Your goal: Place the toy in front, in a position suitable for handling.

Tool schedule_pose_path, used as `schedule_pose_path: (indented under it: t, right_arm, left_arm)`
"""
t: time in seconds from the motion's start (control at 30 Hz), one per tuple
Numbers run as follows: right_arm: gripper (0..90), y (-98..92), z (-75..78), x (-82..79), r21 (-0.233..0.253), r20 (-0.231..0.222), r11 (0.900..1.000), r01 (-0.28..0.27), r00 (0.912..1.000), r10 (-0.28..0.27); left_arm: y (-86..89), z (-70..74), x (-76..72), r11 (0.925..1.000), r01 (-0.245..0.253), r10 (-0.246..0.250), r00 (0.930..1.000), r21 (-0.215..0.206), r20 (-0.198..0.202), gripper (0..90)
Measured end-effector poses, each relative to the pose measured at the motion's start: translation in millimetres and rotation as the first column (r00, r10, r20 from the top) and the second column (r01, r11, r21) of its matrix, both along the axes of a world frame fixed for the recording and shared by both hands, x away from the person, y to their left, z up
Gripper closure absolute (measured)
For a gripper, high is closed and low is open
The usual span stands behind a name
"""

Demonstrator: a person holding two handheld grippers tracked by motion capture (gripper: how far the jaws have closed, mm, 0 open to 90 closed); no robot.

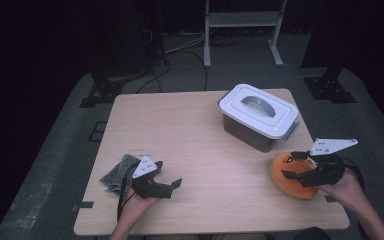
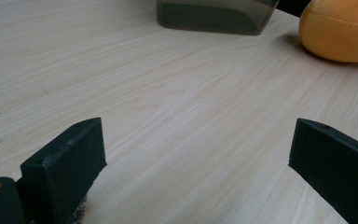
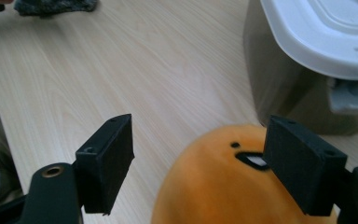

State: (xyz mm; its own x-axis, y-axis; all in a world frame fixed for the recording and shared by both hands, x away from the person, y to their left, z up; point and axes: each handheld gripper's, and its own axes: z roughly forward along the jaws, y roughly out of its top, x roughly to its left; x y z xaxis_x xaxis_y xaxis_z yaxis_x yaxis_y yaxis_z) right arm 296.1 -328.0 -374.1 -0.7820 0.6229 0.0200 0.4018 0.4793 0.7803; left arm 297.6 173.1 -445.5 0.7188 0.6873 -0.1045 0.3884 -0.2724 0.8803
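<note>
Orange plush toy lies at table's near right edge, long axis running left-right, small face marks turned toward far side. Right gripper poised over it, 2 jaws spread wide, 1 against plush top. Left gripper, jaws spread, empty, beside grey cloth near left. White-lidded grey bin sits far right.

Round orange plush toy with small black eyes and a white mouth patch, lying on the wooden table just in front of the white-lidded grey box, face upward.
</note>
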Motion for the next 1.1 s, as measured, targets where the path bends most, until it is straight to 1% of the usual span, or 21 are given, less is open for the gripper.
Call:
schedule_pose_path:
  t: [0.07, 0.1, 0.13, 0.2, 0.23, 0.27, 0.3, 0.33, 0.47, 0.57, 0.6, 0.63, 0.7, 0.77, 0.83, 0.87, 0.93, 0.97, 1.03, 1.07, 1.1]
  right_arm:
    - [23.1, -6.0, -2.5, -0.5, -0.002, -0.004, 1.000, 0.019, 0.9998, -0.019]
    - [23.1, -6.0, -2.5, -0.5, -0.002, -0.004, 1.000, 0.019, 0.9998, -0.019]
    - [23.1, -11.9, -5.6, -0.4, 0.000, -0.007, 0.999, 0.037, 0.9993, -0.037]
    - [23.7, -17.4, -9.8, -0.1, 0.007, -0.014, 0.998, 0.056, 0.9983, -0.056]
    - [23.7, -17.4, -9.8, -0.1, 0.007, -0.014, 0.998, 0.056, 0.9983, -0.056]
    - [24.3, -22.8, -16.4, 0.7, 0.016, -0.025, 0.997, 0.072, 0.9971, -0.071]
    - [24.3, -22.8, -16.4, 0.7, 0.016, -0.025, 0.997, 0.072, 0.9971, -0.071]
    - [26.0, -25.8, -23.5, 0.4, 0.013, -0.030, 0.996, 0.083, 0.9962, -0.082]
    - [34.3, -29.2, -34.7, -1.9, 0.026, -0.025, 0.995, 0.094, 0.9953, -0.094]
    - [41.4, -28.3, -43.6, -3.4, 0.033, -0.040, 0.995, 0.092, 0.9951, -0.091]
    - [43.4, -27.5, -47.0, -4.2, 0.030, -0.036, 0.996, 0.088, 0.9956, -0.087]
    - [45.3, -26.8, -50.6, -5.8, 0.040, -0.032, 0.996, 0.084, 0.9961, -0.083]
    - [50.2, -25.0, -55.5, -8.5, 0.036, -0.013, 0.997, 0.074, 0.9972, -0.073]
    - [56.5, -23.7, -56.8, -10.9, 0.037, -0.015, 0.996, 0.076, 0.9970, -0.075]
    - [62.5, -22.4, -56.3, -13.5, 0.023, -0.007, 0.996, 0.083, 0.9965, -0.083]
    - [64.9, -22.0, -55.9, -14.1, 0.027, -0.012, 0.996, 0.089, 0.9960, -0.089]
    - [67.8, -21.8, -55.3, -15.2, 0.032, -0.010, 0.995, 0.096, 0.9953, -0.096]
    - [67.8, -21.8, -55.3, -15.2, 0.032, -0.010, 0.995, 0.096, 0.9953, -0.096]
    - [69.5, -23.7, -52.8, -15.3, 0.042, -0.007, 0.994, 0.102, 0.9947, -0.102]
    - [70.9, -26.7, -49.7, -14.3, 0.063, -0.011, 0.993, 0.105, 0.9945, -0.104]
    - [70.9, -26.7, -49.7, -14.3, 0.063, -0.011, 0.993, 0.105, 0.9945, -0.104]
  left_arm:
    - [0.2, -0.4, 0.3, 1.0000, 0.000, 0.000, 1.0000, 0.000, -0.002, 2.8]
    - [0.2, -0.4, 0.3, 1.0000, 0.000, 0.000, 1.0000, 0.000, -0.002, 2.8]
    - [0.2, -0.5, 0.4, 1.0000, 0.001, -0.001, 1.0000, -0.001, -0.003, 2.8]
    - [0.2, -0.6, 0.6, 1.0000, 0.001, -0.001, 1.0000, -0.003, -0.003, 2.8]
    - [0.2, -0.6, 0.6, 1.0000, 0.001, -0.001, 1.0000, -0.003, -0.003, 2.8]
    - [0.6, -0.7, 0.9, 1.0000, 0.000, 0.000, 1.0000, -0.006, -0.003, 2.8]
    - [0.6, -0.7, 0.9, 1.0000, 0.000, 0.000, 1.0000, -0.006, -0.003, 2.8]
    - [0.9, -0.5, 0.6, 0.9999, -0.005, 0.005, 1.0000, -0.009, -0.002, 2.8]
    - [3.9, 0.4, 0.1, 0.9999, -0.009, 0.009, 1.0000, -0.007, 0.002, 2.8]
    - [5.6, -0.2, 1.4, 0.9999, -0.014, 0.014, 0.9999, -0.009, -0.002, 2.8]
    - [5.9, -0.2, 1.7, 0.9998, -0.015, 0.015, 0.9999, -0.010, -0.002, 2.8]
    - [6.2, -0.2, 1.9, 0.9998, -0.015, 0.015, 0.9999, -0.013, -0.001, 2.8]
    - [6.4, -0.1, 1.6, 0.9998, -0.014, 0.014, 0.9999, -0.011, -0.001, 2.8]
    - [6.7, 0.4, 1.2, 0.9998, -0.015, 0.015, 0.9999, -0.009, -0.001, 2.8]
    - [7.1, 1.0, 0.8, 0.9998, -0.015, 0.015, 0.9999, -0.011, 0.004, 2.8]
    - [7.1, 1.1, 0.7, 0.9998, -0.014, 0.014, 0.9999, -0.011, 0.004, 2.8]
    - [7.1, 1.2, 0.7, 0.9999, -0.013, 0.013, 0.9999, -0.010, 0.005, 2.8]
    - [7.1, 1.2, 0.7, 0.9999, -0.013, 0.013, 0.9999, -0.010, 0.005, 2.8]
    - [7.1, 1.2, 0.6, 0.9999, -0.013, 0.013, 0.9999, -0.009, 0.006, 2.8]
    - [7.6, 1.3, 0.7, 0.9999, -0.010, 0.010, 0.9999, -0.007, 0.005, 2.8]
    - [7.6, 1.3, 0.7, 0.9999, -0.010, 0.010, 0.9999, -0.007, 0.005, 2.8]
